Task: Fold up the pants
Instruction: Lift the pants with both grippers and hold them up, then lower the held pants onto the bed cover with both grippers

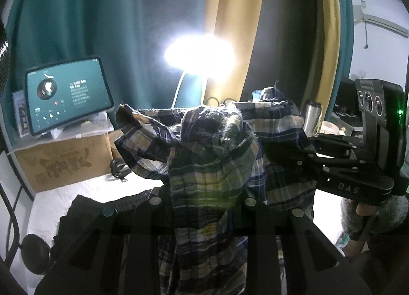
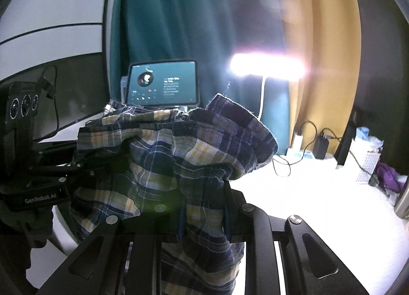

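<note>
Left wrist view: plaid pants (image 1: 212, 157), navy, yellow and white checks, were bunched and held up in the air above the white table (image 1: 84, 187), fabric crumpled with frayed hem edges turned up. Left tool (image 1: 204, 208) was clamped on a gathered fold; cloth hung down between its fingers. Right tool (image 2: 203, 214) likewise pinched a fold of the pants, blue pads pressing the cloth from both sides. Pants stretched roughly sideways between the two tools, long axis across the view, loose ends dangling down. The raised cloth blocked most of the table behind. Around: tablet (image 1: 67, 93) on a cardboard box (image 1: 64, 159) at left, bright lamp (image 1: 199, 55), teal curtain (image 1: 89, 14), yellow curtain (image 1: 232, 14), steel cup (image 1: 310, 116), dark garment (image 1: 84, 208) lying on table. Right wrist view: white basket (image 2: 365, 164) and chargers (image 2: 322, 145) at the right.
</note>
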A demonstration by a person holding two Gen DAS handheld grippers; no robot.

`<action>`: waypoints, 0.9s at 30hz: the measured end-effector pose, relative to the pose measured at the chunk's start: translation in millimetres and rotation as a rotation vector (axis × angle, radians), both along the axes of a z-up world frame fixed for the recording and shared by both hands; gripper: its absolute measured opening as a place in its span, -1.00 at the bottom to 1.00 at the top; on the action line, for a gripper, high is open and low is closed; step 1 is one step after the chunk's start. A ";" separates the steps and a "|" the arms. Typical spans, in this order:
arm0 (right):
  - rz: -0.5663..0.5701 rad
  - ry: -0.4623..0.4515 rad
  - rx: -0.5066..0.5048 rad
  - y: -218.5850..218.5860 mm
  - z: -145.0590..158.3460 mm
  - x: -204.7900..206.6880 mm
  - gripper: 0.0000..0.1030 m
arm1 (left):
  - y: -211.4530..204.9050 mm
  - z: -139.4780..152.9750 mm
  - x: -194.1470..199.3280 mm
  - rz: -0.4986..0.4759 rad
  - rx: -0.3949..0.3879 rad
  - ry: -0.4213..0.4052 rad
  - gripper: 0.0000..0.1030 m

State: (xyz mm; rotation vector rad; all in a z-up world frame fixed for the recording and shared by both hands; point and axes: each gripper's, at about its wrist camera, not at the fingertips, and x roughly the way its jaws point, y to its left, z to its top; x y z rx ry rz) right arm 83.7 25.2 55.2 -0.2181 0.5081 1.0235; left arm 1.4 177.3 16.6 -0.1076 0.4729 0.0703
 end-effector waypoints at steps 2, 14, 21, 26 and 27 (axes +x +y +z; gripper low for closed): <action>-0.007 0.021 -0.006 4.8 -8.1 9.5 -0.56 | 3.4 -5.8 9.1 -0.002 0.001 0.023 -0.51; -0.001 0.171 -0.066 36.6 -68.1 67.8 -0.56 | 25.7 -42.9 57.3 0.028 -0.042 0.161 -0.51; 0.024 0.269 -0.096 54.1 -108.6 97.1 -0.55 | 38.2 -64.9 81.1 0.072 -0.052 0.245 -0.51; 0.024 0.326 -0.128 61.5 -132.1 113.8 -0.55 | 50.2 -83.9 92.8 0.107 -0.061 0.307 -0.51; 0.018 0.344 -0.139 62.4 -136.1 116.4 -0.55 | 52.0 -86.5 94.1 0.114 -0.060 0.317 -0.51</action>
